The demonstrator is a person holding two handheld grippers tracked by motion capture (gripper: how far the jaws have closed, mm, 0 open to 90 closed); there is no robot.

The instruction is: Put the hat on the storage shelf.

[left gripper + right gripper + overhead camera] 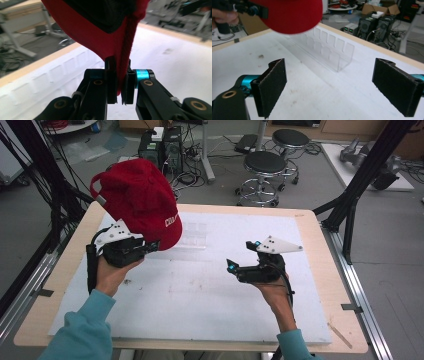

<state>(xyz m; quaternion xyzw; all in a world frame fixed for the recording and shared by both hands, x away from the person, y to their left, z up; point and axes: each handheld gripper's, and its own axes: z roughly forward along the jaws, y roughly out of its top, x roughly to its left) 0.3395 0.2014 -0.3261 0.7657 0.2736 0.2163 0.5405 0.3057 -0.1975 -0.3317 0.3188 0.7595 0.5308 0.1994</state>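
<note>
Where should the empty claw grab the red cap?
Probably the free edge of the red cap, coming from the right. The left claw already pinches the rim at the bottom, so the cap hangs upright; the right claw is open with nothing between its jaws.

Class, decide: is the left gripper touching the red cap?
Touching. The left gripper view shows the left gripper shut on the edge of the red cap, pads pressing the fabric from both sides.
</note>
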